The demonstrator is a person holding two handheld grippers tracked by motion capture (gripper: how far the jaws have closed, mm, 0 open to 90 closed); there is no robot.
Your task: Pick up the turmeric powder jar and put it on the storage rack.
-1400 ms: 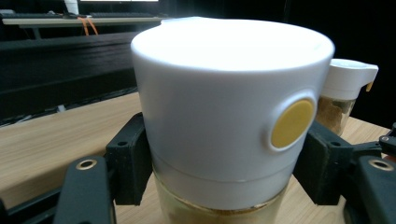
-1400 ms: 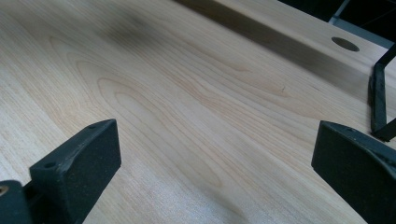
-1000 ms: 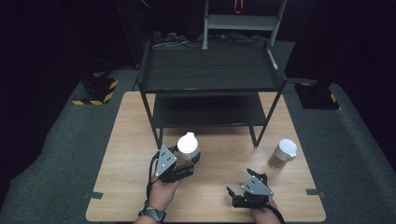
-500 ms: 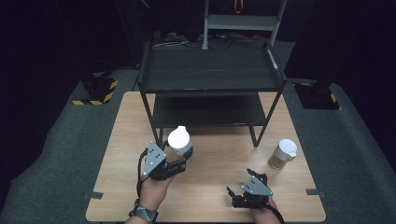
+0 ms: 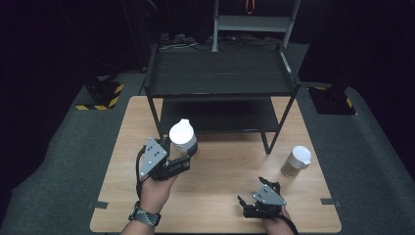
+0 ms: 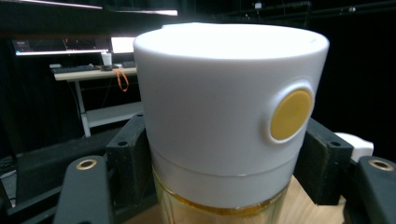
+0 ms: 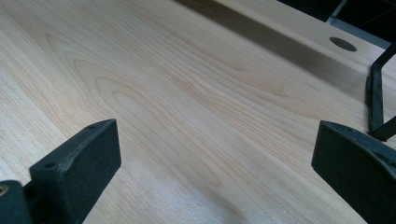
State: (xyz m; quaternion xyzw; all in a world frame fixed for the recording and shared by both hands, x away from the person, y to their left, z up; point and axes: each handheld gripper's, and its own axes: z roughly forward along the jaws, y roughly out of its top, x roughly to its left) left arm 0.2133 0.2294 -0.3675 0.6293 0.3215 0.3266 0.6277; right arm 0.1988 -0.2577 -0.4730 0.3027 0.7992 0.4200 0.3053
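Now the table (image 5: 225, 196) bears a rack (image 5: 220, 78); the left gripper (image 5: 169, 161) has risen, clenched on the white-lidded jar (image 5: 182, 137) held above the table. No writing reads. The right gripper (image 5: 257, 200) rests released.

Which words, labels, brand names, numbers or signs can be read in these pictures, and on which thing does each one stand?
There is no readable text.
Jar in the left gripper: white lid with a plain yellow round spot, no letters.
Second jar on the table: too small to tell.
Yellow and black striped base on the floor: a warning pattern only, no words.
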